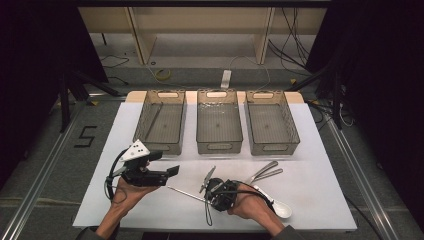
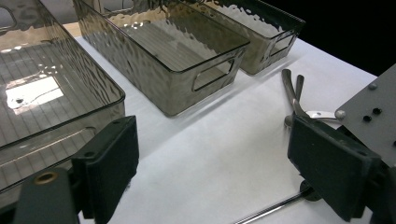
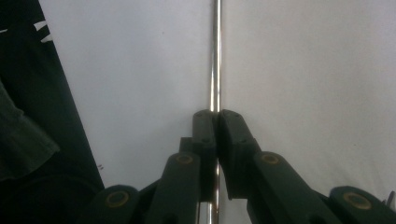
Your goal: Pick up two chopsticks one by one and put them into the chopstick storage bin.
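Note:
A thin shiny metal rod (image 1: 182, 191) lies on the white sheet near the table's front. My right gripper (image 1: 207, 197) is shut on it, and in the right gripper view the two black pads (image 3: 205, 126) press together on the rod (image 3: 215, 56), which runs straight ahead from the tips. My left gripper (image 1: 172, 172) is held in a hand at the left, above the sheet, jaws wide open with nothing between them (image 2: 219, 163). The rod's end (image 2: 271, 207) shows low in the left gripper view, beside the right gripper's grey plate (image 2: 369, 112).
Three clear smoky trays stand in a row at the back: left (image 1: 159, 146), middle (image 1: 219, 145), right (image 1: 272, 146). The left tray holds another thin rod (image 1: 154, 120). Metal utensils (image 1: 265, 172) and a white spoon (image 1: 280, 207) lie by my right hand.

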{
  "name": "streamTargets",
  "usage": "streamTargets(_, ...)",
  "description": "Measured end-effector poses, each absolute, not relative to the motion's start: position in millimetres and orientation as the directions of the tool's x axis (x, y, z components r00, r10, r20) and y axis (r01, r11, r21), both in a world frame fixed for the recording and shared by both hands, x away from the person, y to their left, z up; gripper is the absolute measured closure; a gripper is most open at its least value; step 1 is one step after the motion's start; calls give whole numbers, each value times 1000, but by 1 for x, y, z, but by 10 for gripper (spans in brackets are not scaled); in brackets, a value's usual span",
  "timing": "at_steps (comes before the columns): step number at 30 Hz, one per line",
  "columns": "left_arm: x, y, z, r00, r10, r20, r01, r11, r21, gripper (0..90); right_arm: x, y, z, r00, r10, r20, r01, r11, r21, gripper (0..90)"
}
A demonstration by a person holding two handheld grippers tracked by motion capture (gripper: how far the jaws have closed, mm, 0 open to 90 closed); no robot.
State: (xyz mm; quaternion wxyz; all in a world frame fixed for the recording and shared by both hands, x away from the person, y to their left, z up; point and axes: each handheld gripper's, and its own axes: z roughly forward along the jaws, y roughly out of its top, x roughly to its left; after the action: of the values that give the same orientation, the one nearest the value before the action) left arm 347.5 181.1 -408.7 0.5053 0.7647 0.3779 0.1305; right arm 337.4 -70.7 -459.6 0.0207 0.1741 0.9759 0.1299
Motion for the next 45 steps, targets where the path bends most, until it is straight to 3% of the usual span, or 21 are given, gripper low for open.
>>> streamTargets(11,345,177,-408,695,697,-174,443,-226,867,168,332,-69,-454,-960,279,-15,264,923,278,859)
streamTargets(21,345,173,-408,714,676,-182,448,-242,861,181,331,-73,-437,-958,285,-39,254,903,345,861)
streamTargets(31,346,159,-406,785,602,-144,428,-360,829,192,337,-86,-413,-953,300,-46,260,886,384,860)
streamTargets(41,341,130,-410,877,475,-71,373,-581,723,220,340,-92,-401,-947,315,-67,260,872,415,861)
streamTargets(45,341,117,-414,904,424,-54,343,-643,684,269,339,-94,-395,-945,318,-80,257,870,422,860)
